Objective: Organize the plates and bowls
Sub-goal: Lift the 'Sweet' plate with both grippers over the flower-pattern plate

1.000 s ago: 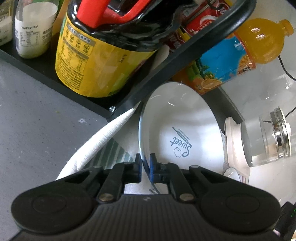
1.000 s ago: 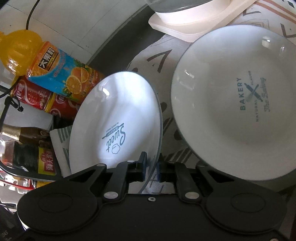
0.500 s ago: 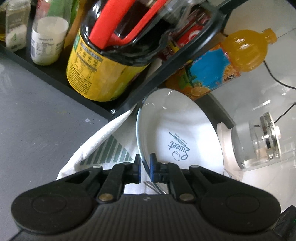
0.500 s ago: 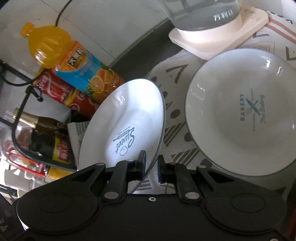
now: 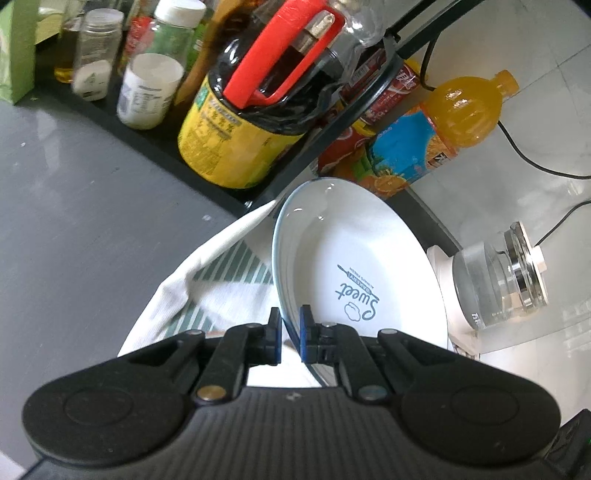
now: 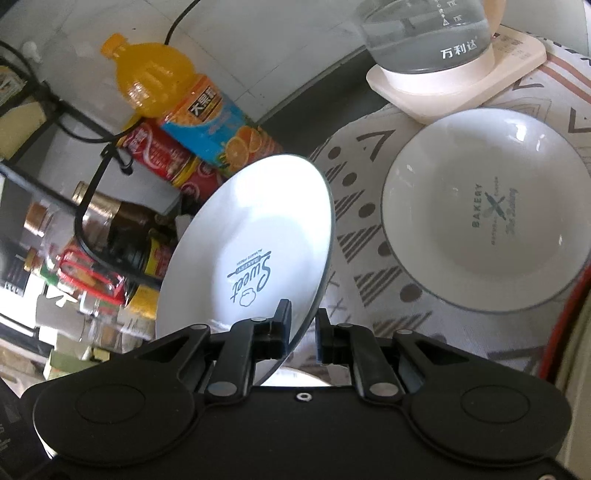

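A white plate (image 5: 354,258) printed "Sweet" stands tilted on edge in the left wrist view, and my left gripper (image 5: 290,334) is shut on its near rim. The right wrist view shows a white "Sweet" plate (image 6: 258,229) tilted the same way, with my right gripper (image 6: 302,336) shut on its lower rim. Whether both views show one plate, I cannot tell. A white bowl (image 6: 484,206) printed "Bakery" sits upright on the patterned cloth (image 6: 354,236), to the right of the held plate and apart from it.
A glass kettle (image 6: 424,33) on a cream base stands behind the bowl. An orange juice bottle (image 6: 184,99) and red cans (image 6: 159,155) lie at the back. A black rack (image 5: 110,118) holds a yellow-labelled jug (image 5: 229,140) and jars. A striped cloth (image 5: 221,280) lies on the grey counter.
Both grippers have risen and drawn back with the plate held in them. The bowl, kettle and bottles now look smaller and farther off, and more of the rack shows.
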Demonstrator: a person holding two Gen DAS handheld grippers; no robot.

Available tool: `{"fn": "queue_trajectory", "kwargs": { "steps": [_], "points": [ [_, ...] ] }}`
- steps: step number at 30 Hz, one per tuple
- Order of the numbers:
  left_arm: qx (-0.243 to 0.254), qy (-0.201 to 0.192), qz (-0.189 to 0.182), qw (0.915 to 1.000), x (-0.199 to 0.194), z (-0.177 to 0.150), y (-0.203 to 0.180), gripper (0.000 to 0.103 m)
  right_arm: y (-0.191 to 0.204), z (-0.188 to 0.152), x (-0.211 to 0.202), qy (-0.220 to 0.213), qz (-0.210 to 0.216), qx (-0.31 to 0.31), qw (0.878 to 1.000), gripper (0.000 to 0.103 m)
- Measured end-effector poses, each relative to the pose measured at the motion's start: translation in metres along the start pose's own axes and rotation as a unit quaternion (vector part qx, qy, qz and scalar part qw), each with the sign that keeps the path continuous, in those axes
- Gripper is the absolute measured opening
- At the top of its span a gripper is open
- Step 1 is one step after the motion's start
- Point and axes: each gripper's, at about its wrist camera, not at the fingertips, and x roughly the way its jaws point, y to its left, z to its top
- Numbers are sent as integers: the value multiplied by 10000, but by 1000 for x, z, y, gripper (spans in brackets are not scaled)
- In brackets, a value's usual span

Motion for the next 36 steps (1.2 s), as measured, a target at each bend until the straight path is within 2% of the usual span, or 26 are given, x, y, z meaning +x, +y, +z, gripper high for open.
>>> {"fn": "queue_trajectory", "kwargs": {
  "steps": [21, 36],
  "points": [
    [-162, -302, 229, 9992, -63, -62, 28, 6, 1, -54, -44, 246, 238, -539, 9980, 13],
    [-285, -135, 318, 9990, -74, -113, 47, 7, -11, -87, -69, 374, 63, -891, 9953, 13]
  ]
}}
